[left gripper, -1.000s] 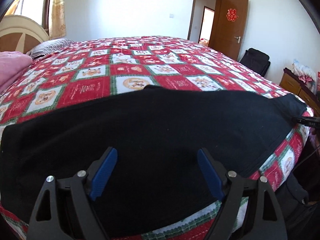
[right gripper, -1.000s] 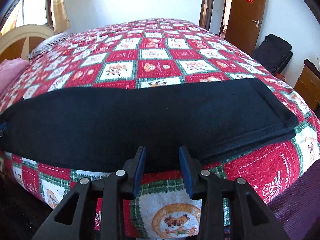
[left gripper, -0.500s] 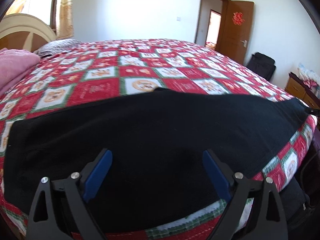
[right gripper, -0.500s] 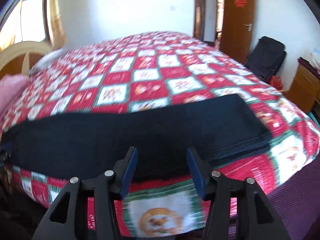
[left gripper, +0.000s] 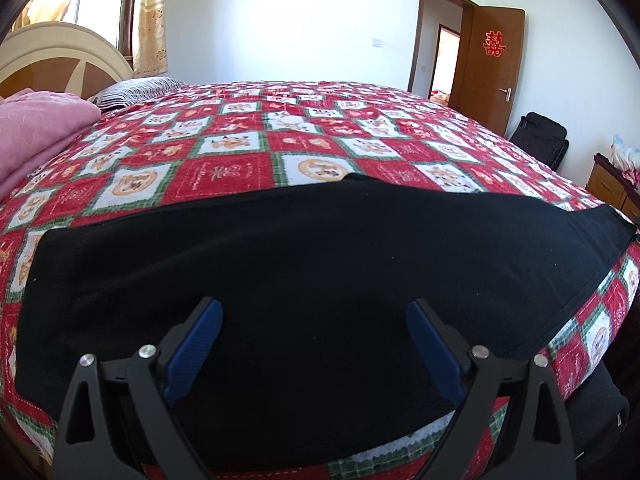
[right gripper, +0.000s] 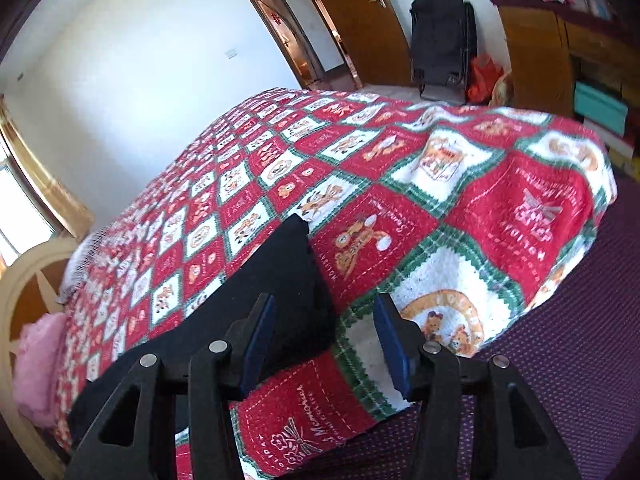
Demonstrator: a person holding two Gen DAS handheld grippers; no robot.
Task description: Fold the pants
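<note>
Pants lie along the near edge of the bed

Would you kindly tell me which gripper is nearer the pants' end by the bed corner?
Right. The right gripper hangs beside that end of the pants; the left gripper hangs over their middle.

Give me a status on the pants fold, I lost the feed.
Left claw open, over the black pants, gripping nothing. Right claw open, empty, at the pants' end. Pants flat on the quilt. Nothing in the way.
</note>
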